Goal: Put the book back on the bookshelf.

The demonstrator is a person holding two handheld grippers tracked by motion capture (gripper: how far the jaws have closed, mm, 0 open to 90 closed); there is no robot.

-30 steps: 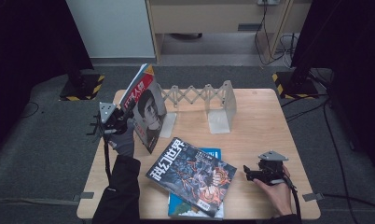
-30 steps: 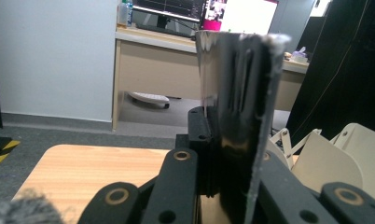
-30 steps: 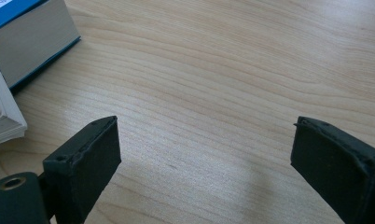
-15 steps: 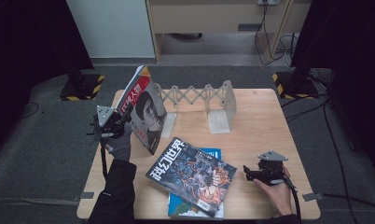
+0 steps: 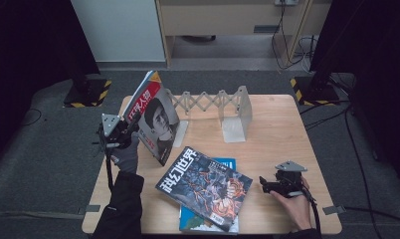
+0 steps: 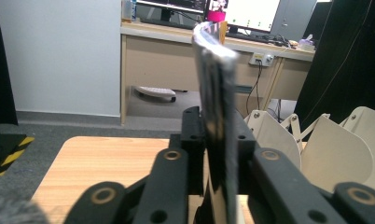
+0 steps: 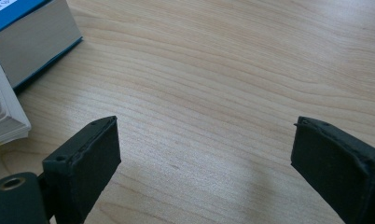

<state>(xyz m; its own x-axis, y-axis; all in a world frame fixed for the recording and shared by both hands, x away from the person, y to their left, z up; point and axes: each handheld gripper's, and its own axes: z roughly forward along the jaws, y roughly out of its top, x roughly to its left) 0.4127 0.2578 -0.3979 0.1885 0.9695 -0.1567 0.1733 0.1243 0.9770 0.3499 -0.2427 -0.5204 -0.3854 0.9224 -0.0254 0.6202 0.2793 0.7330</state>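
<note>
Your left gripper [image 5: 119,130], frame left, has drifted left, jaws easing yet seemingly still pinching the magazine [image 5: 153,117]; release looks underway.

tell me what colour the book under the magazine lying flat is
Blue cover, seen best in the high view: the blue book peeks out beneath the flat magazine.

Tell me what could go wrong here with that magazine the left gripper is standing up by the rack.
The left gripper, jaws just easing open, has the magazine by one edge; it leans well off upright, so it may slump or slide out.

Its top curls over in the left gripper view, so it could fold rather than stand in the white folding rack.

Its bottom corner sits near the magazine lying flat and might snag it.
</note>
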